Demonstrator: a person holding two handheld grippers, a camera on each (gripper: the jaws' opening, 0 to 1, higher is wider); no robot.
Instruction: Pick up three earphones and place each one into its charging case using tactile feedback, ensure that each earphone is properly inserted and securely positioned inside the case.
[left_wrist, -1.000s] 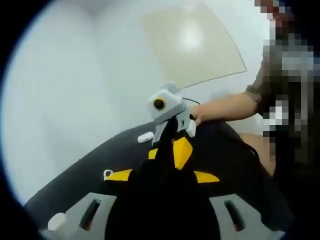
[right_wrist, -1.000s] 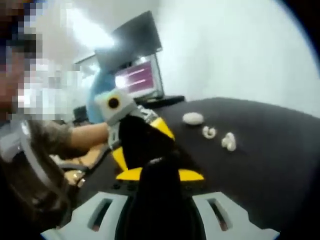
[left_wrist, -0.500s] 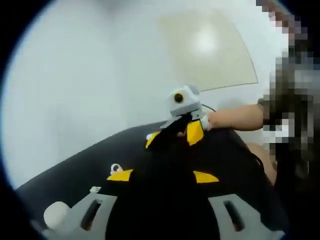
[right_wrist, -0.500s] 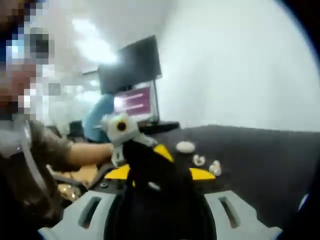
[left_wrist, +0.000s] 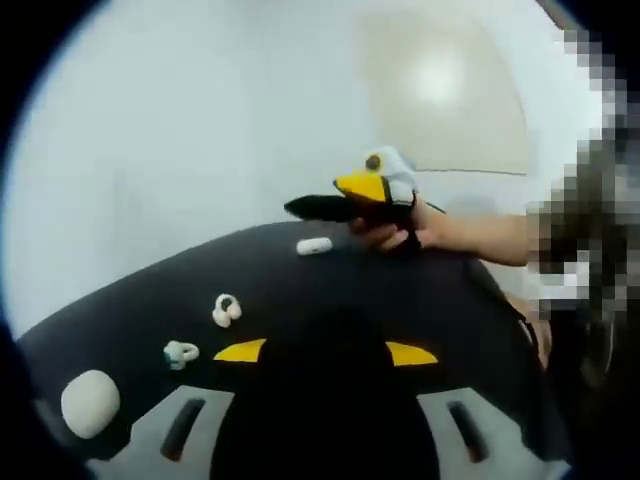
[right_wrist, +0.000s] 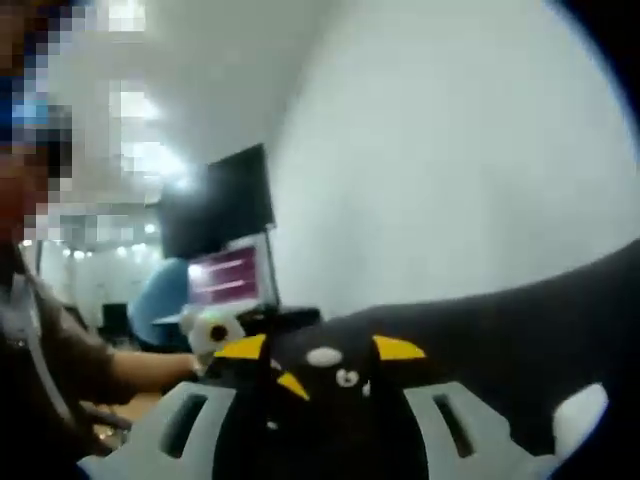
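Observation:
On the black table (left_wrist: 330, 280) lie a white oval charging case (left_wrist: 90, 403), a small earphone (left_wrist: 181, 352), a ring-shaped earphone (left_wrist: 227, 310) and a white capsule-shaped piece (left_wrist: 314, 245). My left gripper (left_wrist: 326, 352) hovers low over the near edge, open and holding nothing. My right gripper (left_wrist: 300, 208) floats above the far side, just past the capsule piece, jaws pointing left. In the right gripper view, my right gripper (right_wrist: 319, 347) is open and empty. Beyond it are the case (right_wrist: 323, 356), an earphone (right_wrist: 347, 378) and the left gripper (right_wrist: 290, 384). These views are blurred.
A person's hand (left_wrist: 400, 235) holds the right gripper at the table's far edge. A white blob (right_wrist: 580, 410) lies at the lower right. White walls surround the table, with a beige panel (left_wrist: 440, 90) on one and a dark monitor (right_wrist: 215, 215) behind.
The right gripper has drawn back from just before the left camera to the table's far side. The case and earphones, earlier partly hidden, now show. Both cameras have tilted.

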